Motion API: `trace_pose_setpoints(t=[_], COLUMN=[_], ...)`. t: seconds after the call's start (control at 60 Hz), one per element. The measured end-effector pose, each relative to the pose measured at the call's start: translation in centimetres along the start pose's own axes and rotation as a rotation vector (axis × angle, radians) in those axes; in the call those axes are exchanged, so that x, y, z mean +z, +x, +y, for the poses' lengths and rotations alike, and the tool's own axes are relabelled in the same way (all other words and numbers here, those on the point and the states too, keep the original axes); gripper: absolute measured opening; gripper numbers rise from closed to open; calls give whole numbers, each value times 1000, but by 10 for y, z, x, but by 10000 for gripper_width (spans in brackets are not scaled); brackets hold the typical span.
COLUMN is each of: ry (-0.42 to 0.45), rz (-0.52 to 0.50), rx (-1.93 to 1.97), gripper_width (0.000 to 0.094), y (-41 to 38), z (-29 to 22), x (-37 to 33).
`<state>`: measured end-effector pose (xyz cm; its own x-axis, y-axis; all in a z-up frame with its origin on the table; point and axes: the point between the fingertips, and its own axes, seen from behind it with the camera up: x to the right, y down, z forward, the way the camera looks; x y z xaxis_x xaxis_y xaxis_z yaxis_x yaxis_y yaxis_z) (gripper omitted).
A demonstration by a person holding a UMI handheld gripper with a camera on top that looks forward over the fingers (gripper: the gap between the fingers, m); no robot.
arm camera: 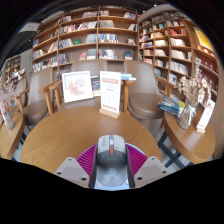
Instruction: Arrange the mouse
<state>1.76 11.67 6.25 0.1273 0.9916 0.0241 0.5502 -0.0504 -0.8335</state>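
Observation:
A grey computer mouse (111, 160) with an orange scroll wheel sits between my two fingers, above the round wooden table (70, 135). Both magenta pads (88, 157) press against its sides, so my gripper (112, 160) is shut on the mouse. The mouse points away from me, its front end toward the table's middle. Its rear end is hidden low between the fingers.
A white standing sign (111, 92) and a framed picture board (76, 85) stand at the table's far edge. Wooden chairs (145, 95) ring the table. Bookshelves (95, 38) line the back wall. Books (175, 105) lie on a table to the right.

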Motion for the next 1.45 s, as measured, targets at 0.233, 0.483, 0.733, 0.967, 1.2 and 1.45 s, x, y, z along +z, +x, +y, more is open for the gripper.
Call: trace_pose_setpoints(t=[0.233, 0.483, 0.733, 0.967, 1.2, 1.45], ry=[-90, -74, 0, 64, 80, 81], rz=[-2, -8, 68, 110, 60, 32], rx=[26, 21, 24, -1, 29, 16], gripper_width=[444, 585, 848, 849, 855, 854], y=[13, 14, 38, 45, 37, 23], z=[59, 62, 30, 31, 57, 69], x=[40, 45, -34, -178, -260, -284])
